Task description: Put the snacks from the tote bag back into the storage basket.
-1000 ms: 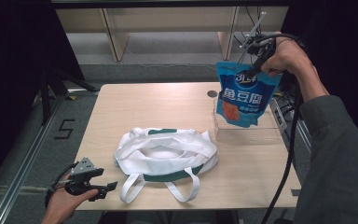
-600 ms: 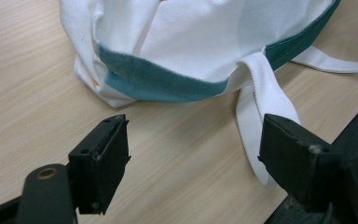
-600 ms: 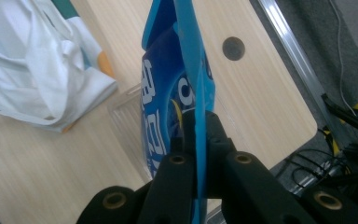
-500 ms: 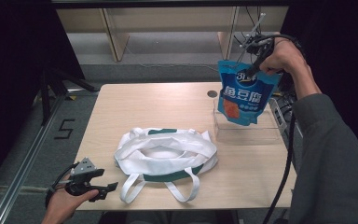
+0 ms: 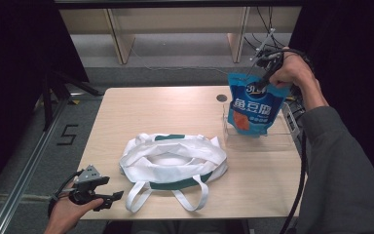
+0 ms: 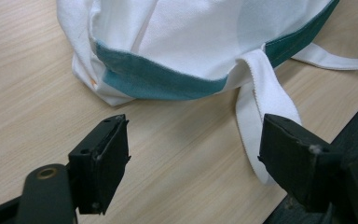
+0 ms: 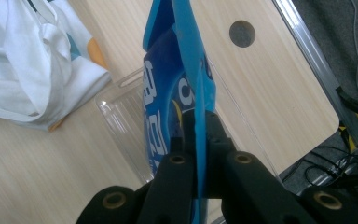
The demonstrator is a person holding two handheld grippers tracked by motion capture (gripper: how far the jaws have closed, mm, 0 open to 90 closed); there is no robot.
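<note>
At seven o'clock on the desk, the left gripper is held low at the edge, jaws spread wide with nothing between them; a white strap loop of the tote is seen just ahead.

Item 1, centre: white tote bag with green trim, lying slumped and open-mouthed. Judged soft and limp; best taken by the straps or the rim.

Item 2, at two o'clock: clear plastic tray, empty-looking, rigid, thin-walled.

Item 3, over the tray: blue snack pouch, hung upright, its lower end at or within the tray, contact not discernible. Judged light, crinkly and slippery, contents possibly crushable; the flat top seal is the firmest hold.

Right gripper: jaws closed on that top seal, pouch pinched edge-on.
</note>
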